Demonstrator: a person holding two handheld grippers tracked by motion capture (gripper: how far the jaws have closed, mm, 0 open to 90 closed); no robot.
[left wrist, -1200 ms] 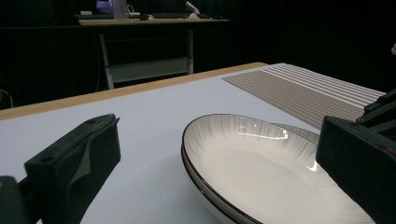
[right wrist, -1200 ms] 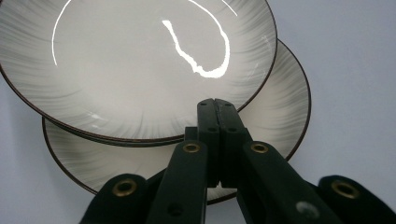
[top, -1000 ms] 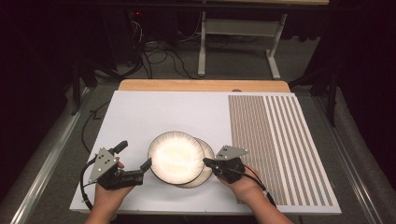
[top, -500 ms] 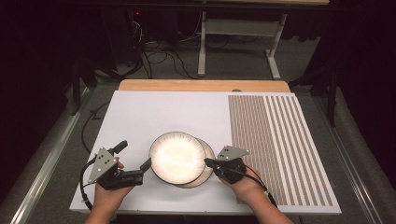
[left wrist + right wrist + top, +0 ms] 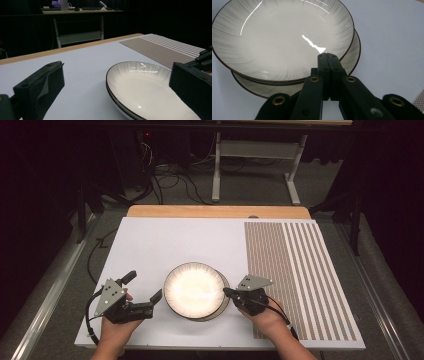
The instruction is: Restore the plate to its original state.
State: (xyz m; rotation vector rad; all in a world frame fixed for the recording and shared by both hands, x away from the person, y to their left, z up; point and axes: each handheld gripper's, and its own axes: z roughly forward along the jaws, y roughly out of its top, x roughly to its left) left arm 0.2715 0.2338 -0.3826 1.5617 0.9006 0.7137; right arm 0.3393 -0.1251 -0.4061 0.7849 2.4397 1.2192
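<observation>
Two white plates with dark rims lie stacked near the front of the white board [image 5: 170, 240]. The top plate [image 5: 194, 290] [image 5: 282, 32] sits a little left of the bottom plate [image 5: 224, 306] [image 5: 355, 51], which shows as a crescent. My right gripper [image 5: 226, 291] [image 5: 327, 54] is shut, its tips resting at the top plate's right rim. To the left of the stack my left gripper [image 5: 143, 287] [image 5: 116, 87] stands open, one jaw close to the top plate [image 5: 140, 85] and nothing between the jaws.
A brown-and-white striped panel [image 5: 295, 270] covers the right part of the board. A wooden edge [image 5: 215, 211] runs along the far side. Beyond it are a desk frame [image 5: 255, 150] and cables [image 5: 170, 175] on the floor.
The top plate has slid slightly to the right over the bottom one. Both grippers have barely moved.
</observation>
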